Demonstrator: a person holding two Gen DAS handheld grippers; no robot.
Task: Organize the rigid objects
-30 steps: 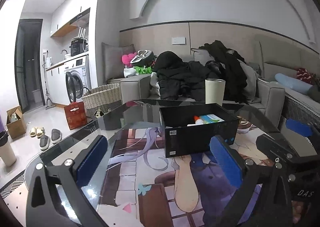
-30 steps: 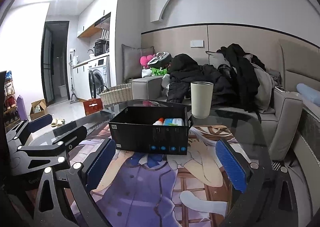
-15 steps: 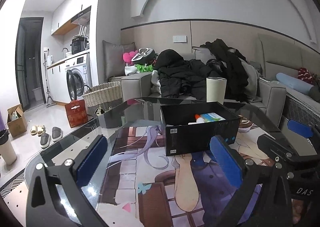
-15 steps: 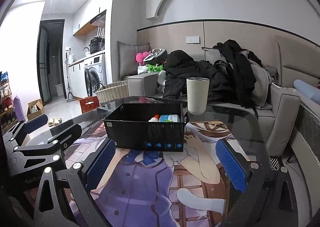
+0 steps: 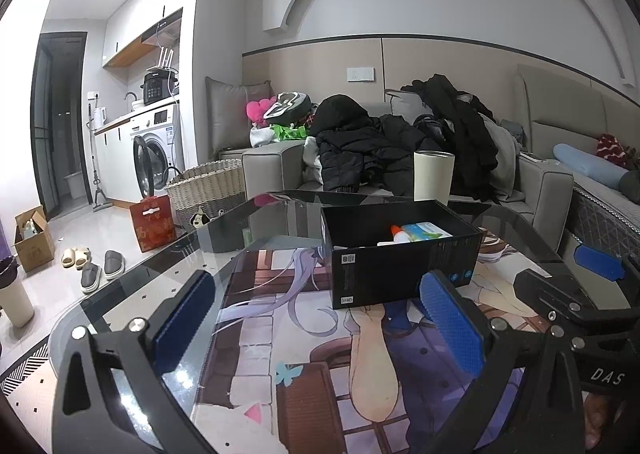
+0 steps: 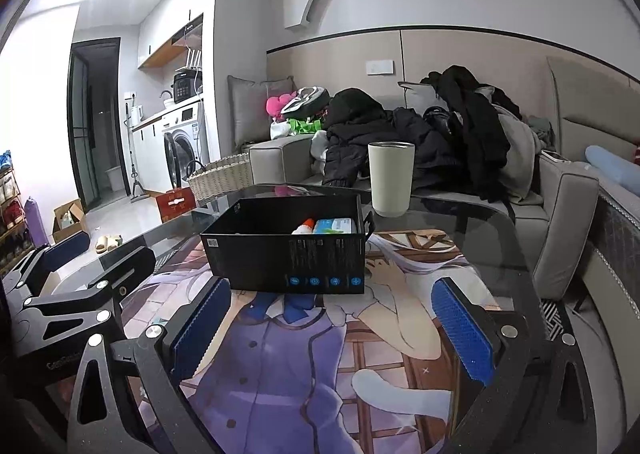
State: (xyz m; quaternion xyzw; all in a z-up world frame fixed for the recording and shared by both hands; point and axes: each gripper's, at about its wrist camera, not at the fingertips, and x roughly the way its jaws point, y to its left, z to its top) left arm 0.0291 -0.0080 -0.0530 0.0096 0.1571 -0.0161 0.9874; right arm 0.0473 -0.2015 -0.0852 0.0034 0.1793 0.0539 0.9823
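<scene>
Two empty grippers face a black storage box on a glass table, with a cup standing loose behind it.

From left to right: our left gripper (image 5: 316, 318) hovers low over the printed mat (image 5: 280, 334), jaws spread wide and holding nothing; the black box (image 5: 400, 266) sits ahead, slightly to the right, already holding a small orange-capped bottle (image 5: 397, 231) and a flat packet (image 5: 426, 231). Our right gripper (image 6: 332, 330) is equally wide open and empty, facing the box's long side (image 6: 288, 258). The cream cup (image 6: 391, 178) stands upright just behind the box's right corner — apparently the remaining rigid item. To do this well, we judge the right gripper should pass right of the box and close level around the cup's middle. The box wall and its small side handle (image 6: 370, 220) crowd that path — the smooth cup could tip.
</scene>
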